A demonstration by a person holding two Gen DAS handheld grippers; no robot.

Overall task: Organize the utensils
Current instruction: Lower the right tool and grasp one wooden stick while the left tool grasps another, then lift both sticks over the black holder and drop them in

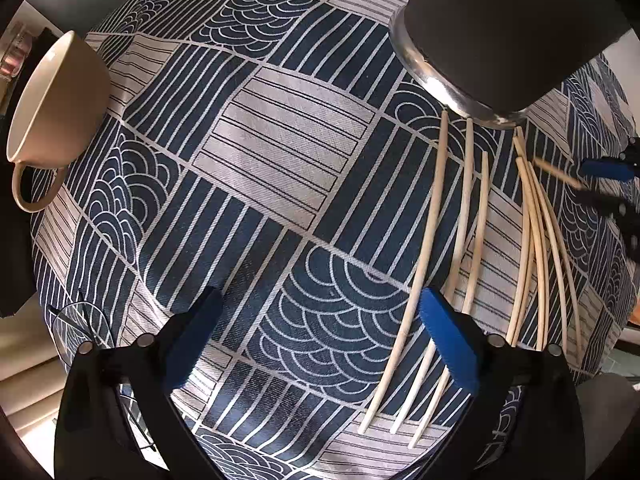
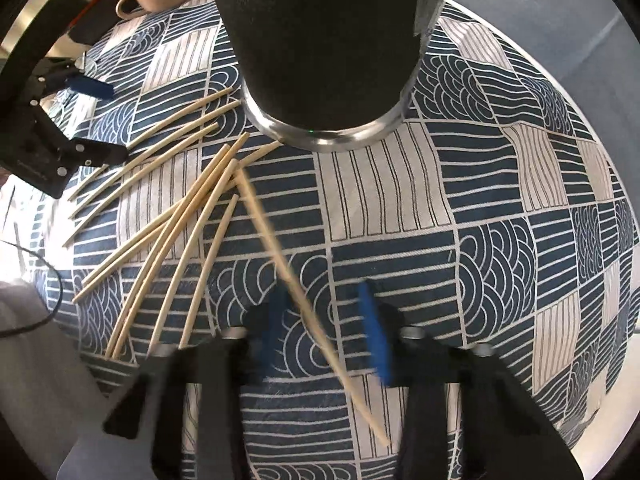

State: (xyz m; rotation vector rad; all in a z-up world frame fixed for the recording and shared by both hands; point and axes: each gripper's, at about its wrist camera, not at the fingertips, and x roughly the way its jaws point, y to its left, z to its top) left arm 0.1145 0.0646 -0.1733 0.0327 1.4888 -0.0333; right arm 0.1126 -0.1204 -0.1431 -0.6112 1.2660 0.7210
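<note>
Your right tool [image 2: 324, 320], jaws apart, straddles 1 blurred chopstick [image 2: 280, 256], grip unclear; its tip points toward the black holder [image 2: 320, 40].

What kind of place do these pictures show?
Probably a dining table at home. A patterned blue and white tablecloth covers it, loose wooden chopsticks lie scattered on it, and a beige cup stands near a black mesh utensil holder.
</note>
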